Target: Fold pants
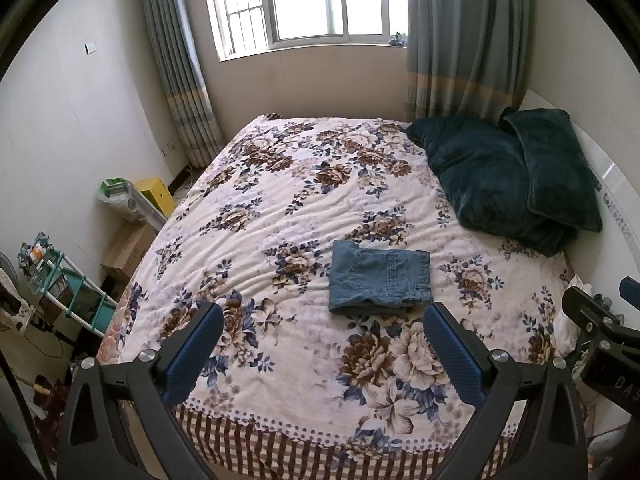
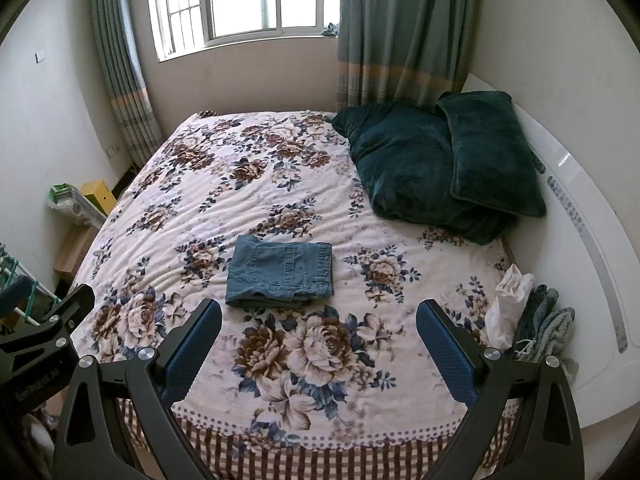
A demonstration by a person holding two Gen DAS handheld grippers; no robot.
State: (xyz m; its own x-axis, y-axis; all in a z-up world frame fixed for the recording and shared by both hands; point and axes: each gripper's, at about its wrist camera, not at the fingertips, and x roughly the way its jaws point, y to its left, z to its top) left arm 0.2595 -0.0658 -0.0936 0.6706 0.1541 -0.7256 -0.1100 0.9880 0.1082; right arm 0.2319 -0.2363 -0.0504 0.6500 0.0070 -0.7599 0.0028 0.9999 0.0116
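The blue denim pants (image 1: 380, 276) lie folded into a small flat rectangle on the floral bedspread (image 1: 280, 200), near the bed's near half; they also show in the right wrist view (image 2: 282, 274). My left gripper (image 1: 324, 316) is open and empty, held above the bed's near edge, short of the pants. My right gripper (image 2: 318, 312) is open and empty, also back from the pants, which lie ahead and a little left of it. The right gripper's body shows at the right edge of the left wrist view (image 1: 600, 328).
Two dark green pillows (image 2: 440, 164) lie at the bed's far right by the white headboard (image 2: 580, 240). White and grey clothes (image 2: 520, 312) are piled at the bed's right edge. A rack (image 1: 60, 288), boxes (image 1: 132, 248) and a yellow box (image 1: 156, 194) stand left of the bed.
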